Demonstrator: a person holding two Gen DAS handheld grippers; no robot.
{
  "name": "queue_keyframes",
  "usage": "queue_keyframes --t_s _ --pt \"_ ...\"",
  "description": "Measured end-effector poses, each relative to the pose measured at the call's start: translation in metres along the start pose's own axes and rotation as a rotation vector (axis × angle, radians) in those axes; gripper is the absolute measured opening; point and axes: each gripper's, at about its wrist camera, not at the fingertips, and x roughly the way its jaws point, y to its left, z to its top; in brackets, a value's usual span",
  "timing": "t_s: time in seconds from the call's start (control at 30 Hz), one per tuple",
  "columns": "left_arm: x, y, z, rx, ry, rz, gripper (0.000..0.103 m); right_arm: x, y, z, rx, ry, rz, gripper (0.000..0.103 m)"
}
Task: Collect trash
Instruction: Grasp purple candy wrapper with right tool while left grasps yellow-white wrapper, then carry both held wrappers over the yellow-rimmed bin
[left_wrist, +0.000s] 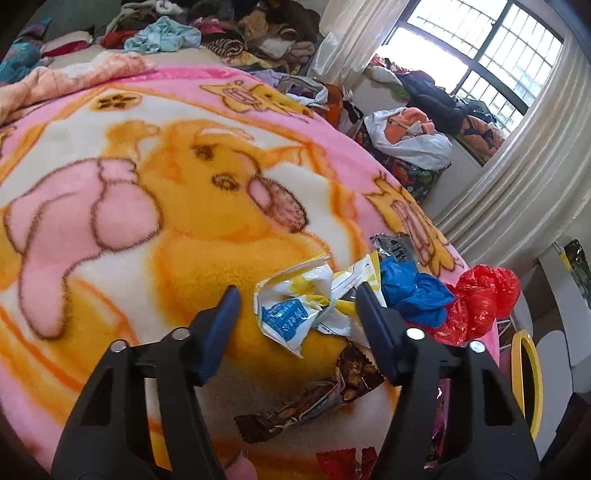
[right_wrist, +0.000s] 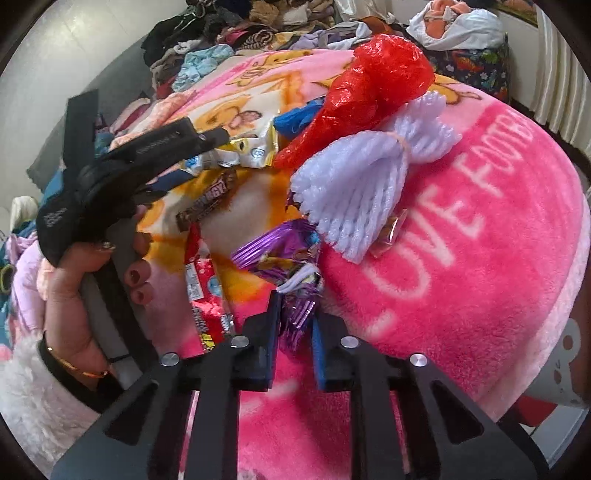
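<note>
While the right hand-held gripper (right_wrist: 293, 321) pinches the purple wrapper (right_wrist: 280, 258) on the blanket (right_wrist: 461, 277), the left hand-held gripper (left_wrist: 295, 295) gapes half-open around a white packet (left_wrist: 295, 310).

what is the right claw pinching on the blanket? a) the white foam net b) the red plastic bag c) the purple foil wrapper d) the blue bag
c: in the right wrist view the right claw is closed on the crinkled end of the purple wrapper, while the red bag and the foam net lie farther off, untouched.
</note>
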Motion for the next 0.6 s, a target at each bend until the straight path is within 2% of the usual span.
queue_keyframes --t_s 0.13,0.23,0.6 --pt "-0.004 -0.008 -0.001 0.036 -0.007 0.004 0.036 -0.008 0.001 -0.002 -0.014 -0.021 0.030 0.015" --pt "-0.008 -0.008 0.002 0.029 -0.018 0.001 0.032 -0.015 0.006 -0.003 -0.034 -0.047 0.058 0.015" --pt "-0.043 -0.021 0.004 0.059 -0.108 -0.005 0.031 -0.041 0.014 -0.005 -0.091 -0.125 0.106 0.015"
